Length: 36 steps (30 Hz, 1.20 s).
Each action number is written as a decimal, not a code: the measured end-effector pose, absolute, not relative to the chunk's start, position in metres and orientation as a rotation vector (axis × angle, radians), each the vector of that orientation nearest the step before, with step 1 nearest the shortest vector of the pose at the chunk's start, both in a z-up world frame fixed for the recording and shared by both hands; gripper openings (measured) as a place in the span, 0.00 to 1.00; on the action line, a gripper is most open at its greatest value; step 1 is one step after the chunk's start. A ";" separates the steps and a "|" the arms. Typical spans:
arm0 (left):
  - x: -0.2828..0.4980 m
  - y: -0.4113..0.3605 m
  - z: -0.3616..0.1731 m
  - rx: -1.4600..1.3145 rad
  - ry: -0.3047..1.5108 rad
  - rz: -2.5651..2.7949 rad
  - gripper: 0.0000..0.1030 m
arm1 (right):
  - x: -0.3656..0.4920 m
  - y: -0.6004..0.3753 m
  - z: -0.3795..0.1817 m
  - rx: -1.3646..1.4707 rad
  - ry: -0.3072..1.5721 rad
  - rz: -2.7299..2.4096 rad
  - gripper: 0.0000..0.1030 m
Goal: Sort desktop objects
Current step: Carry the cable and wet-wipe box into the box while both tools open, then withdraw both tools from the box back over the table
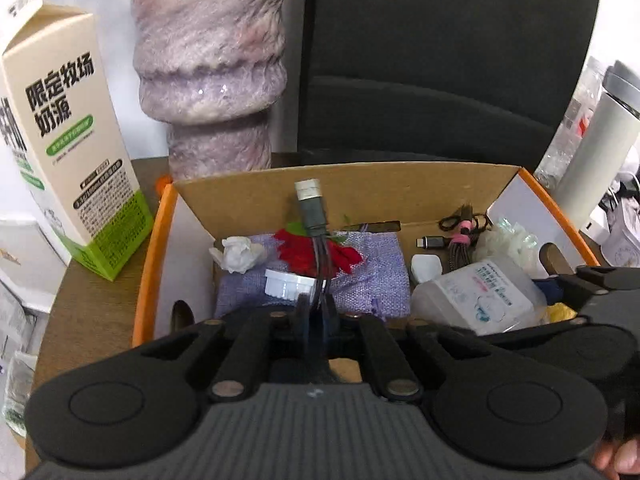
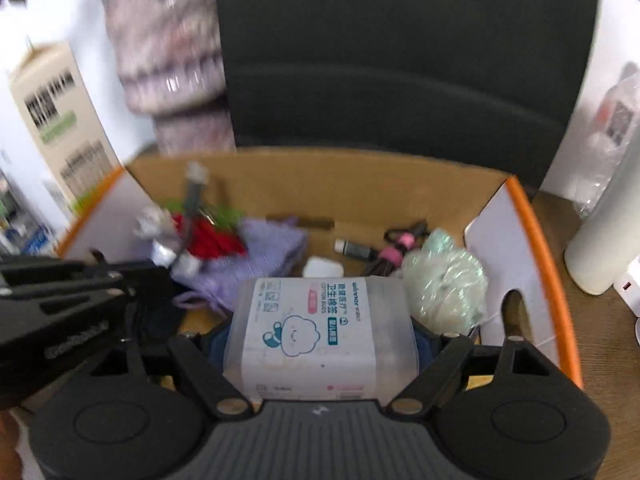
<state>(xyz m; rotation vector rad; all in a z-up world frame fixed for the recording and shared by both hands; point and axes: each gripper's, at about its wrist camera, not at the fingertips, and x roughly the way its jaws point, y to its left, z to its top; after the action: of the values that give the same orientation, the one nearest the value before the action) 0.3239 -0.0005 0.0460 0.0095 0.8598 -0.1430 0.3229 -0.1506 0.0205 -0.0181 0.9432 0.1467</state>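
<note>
An open cardboard box [image 1: 154, 248] with an orange rim holds the sorted things. My left gripper [image 1: 316, 305] is over its left half, shut on the thin wires of a cable; the cable's grey connector [image 1: 311, 204] sticks up beyond the fingers. Below it lie a purple knit pouch [image 1: 372, 276], a red flower [image 1: 298, 250], a crumpled tissue [image 1: 238, 254] and a white ribbed cap [image 1: 286, 285]. My right gripper [image 2: 320, 334] is over the box's right half, shut on a clear cotton bud box [image 2: 316, 328] between its blue pads [image 2: 425, 340].
Also in the cardboard box [image 2: 532, 240]: a coiled cable with pink ties [image 2: 394, 250], a small white case [image 2: 322, 267], a pale green mesh ball [image 2: 444, 284]. A milk carton [image 1: 72, 152] stands left, a purple wrapped column [image 1: 212, 80] and black chair back [image 1: 440, 60] behind, a white flask [image 1: 596, 148] right.
</note>
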 end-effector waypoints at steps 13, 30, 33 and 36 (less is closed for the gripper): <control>0.280 0.000 0.092 0.028 0.855 -0.039 0.99 | 0.294 -0.186 0.060 0.022 0.930 0.149 0.83; 0.206 -0.001 0.105 -0.035 0.888 -0.035 1.00 | 0.212 -0.219 0.087 0.023 0.882 0.065 0.83; 0.193 0.000 0.098 -0.027 0.907 -0.025 1.00 | 0.190 -0.217 0.077 0.011 0.885 0.050 0.83; 0.176 0.003 0.089 -0.057 0.928 -0.021 1.00 | 0.166 -0.213 0.068 -0.003 0.866 0.058 0.83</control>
<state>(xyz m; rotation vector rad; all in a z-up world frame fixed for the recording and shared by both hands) 0.1758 0.0029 0.0895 -0.0566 0.9282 -0.0211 0.1658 -0.2127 0.0685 -0.0033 0.8655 0.0585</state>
